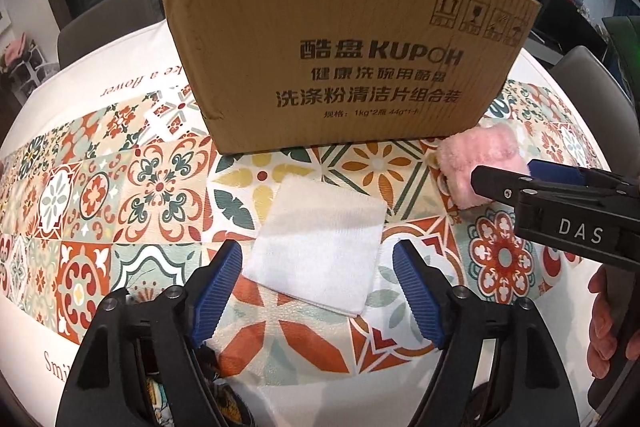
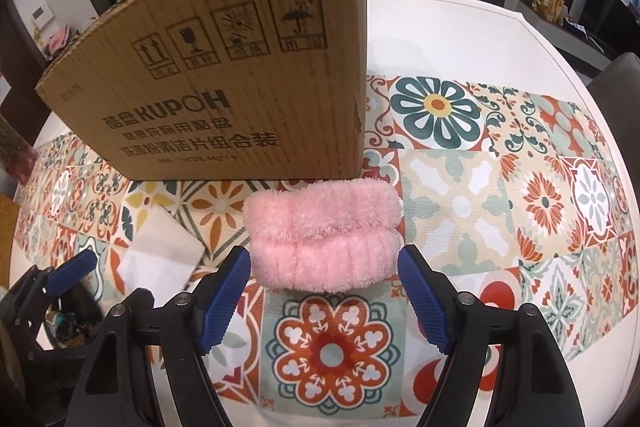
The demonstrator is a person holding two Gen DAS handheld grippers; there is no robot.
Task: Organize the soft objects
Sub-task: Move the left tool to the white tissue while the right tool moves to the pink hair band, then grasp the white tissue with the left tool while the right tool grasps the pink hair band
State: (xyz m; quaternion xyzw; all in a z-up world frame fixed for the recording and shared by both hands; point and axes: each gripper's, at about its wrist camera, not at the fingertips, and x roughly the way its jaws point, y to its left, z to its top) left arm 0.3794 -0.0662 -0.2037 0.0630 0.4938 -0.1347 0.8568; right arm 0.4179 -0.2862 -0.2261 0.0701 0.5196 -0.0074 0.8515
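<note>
Lying on patterned surface (image 2: 460, 203) before cardboard box (image 2: 224, 87): pink fluffy cloth (image 2: 324, 231), folded white cloth (image 1: 320, 247). Hovering wide open, holding nothing: right gripper (image 2: 324, 263) framing pink, left gripper (image 1: 318, 255) framing white. Advising lowering fingers fully, pinching mid-fold.

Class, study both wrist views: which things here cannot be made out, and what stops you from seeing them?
1. Inside of the cardboard box: both views, hidden by its own front wall.
2. Far corner of the pink fluffy cloth: left wrist view, covered by the right gripper.
3. White folded cloth: right wrist view, near edge blurred and hidden behind the left gripper.
4. Box's smallest print: too small in both views.
</note>
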